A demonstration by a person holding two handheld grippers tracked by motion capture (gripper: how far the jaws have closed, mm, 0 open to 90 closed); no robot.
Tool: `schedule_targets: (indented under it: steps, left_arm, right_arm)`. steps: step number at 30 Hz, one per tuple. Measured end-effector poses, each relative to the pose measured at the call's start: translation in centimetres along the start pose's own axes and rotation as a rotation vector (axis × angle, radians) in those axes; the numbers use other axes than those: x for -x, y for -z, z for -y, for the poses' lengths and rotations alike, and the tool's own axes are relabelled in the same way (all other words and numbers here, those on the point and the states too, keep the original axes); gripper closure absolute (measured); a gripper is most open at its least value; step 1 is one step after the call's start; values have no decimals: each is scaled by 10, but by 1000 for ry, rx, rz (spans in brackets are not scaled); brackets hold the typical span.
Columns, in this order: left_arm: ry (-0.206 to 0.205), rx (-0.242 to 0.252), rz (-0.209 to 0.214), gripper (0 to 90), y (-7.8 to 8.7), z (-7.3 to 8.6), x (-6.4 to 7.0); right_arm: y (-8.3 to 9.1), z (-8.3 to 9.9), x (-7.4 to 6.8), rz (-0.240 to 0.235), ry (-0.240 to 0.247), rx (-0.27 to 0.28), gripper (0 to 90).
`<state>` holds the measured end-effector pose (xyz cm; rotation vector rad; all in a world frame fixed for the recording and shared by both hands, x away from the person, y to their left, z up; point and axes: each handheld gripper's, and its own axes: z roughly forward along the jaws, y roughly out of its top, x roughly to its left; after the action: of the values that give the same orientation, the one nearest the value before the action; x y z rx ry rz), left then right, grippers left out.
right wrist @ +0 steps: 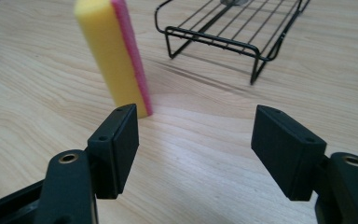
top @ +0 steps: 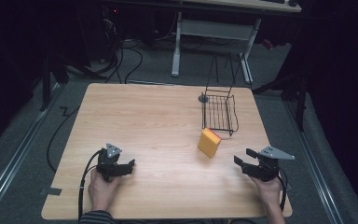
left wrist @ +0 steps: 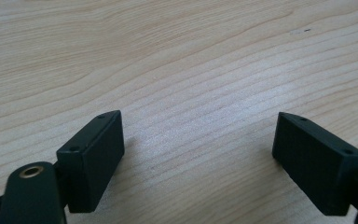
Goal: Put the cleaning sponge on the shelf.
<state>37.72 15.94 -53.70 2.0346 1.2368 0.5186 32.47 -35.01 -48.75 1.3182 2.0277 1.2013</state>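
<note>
A yellow sponge (top: 209, 143) with a pink scouring side stands on its edge on the wooden table (top: 144, 116), just in front of a black wire rack (top: 219, 112). My right gripper (top: 243, 157) rests near the table's front right, open, a short way to the right of the sponge. In the right gripper view the sponge (right wrist: 112, 56) stands upright beyond the left jaw and the wire rack (right wrist: 233, 28) lies farther back. My left gripper (top: 129, 166) rests at the front left, open, with bare wood between its jaws (left wrist: 200, 140).
A small dark round thing (top: 203, 98) sits at the rack's far left corner. Beyond the table stand a white desk frame (top: 214, 32) and loose cables (top: 121, 56) on the grey floor. The person's hands (top: 101, 189) come in over the front edge.
</note>
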Motion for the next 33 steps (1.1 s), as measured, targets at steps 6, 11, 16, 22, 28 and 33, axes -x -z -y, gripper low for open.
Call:
schedule_targets:
  steps: [6, 11, 16, 22, 28, 33]
  left_arm:
    - [0, 0, 0, 172, 0, 0, 0]
    - [0, 0, 0, 172, 0, 0, 0]
    - [0, 0, 1, 172, 0, 0, 0]
    - [-1, -1, 3, 173, 0, 0, 0]
    - [-1, -1, 3, 173, 0, 0, 0]
    - [0, -1, 3, 173, 0, 0, 0]
  right_arm:
    - [0, -6, -11, -30, 35, 9, 308]
    - [-4, -13, -20, -51, 56, 20, 304]
    - [-12, -22, -28, -68, 78, 27, 304]
    - [-26, -32, -36, -86, 97, 22, 306]
    - [-39, -35, -39, -96, 91, 11, 309]
    - [-49, -36, -39, -96, 80, 0, 311]
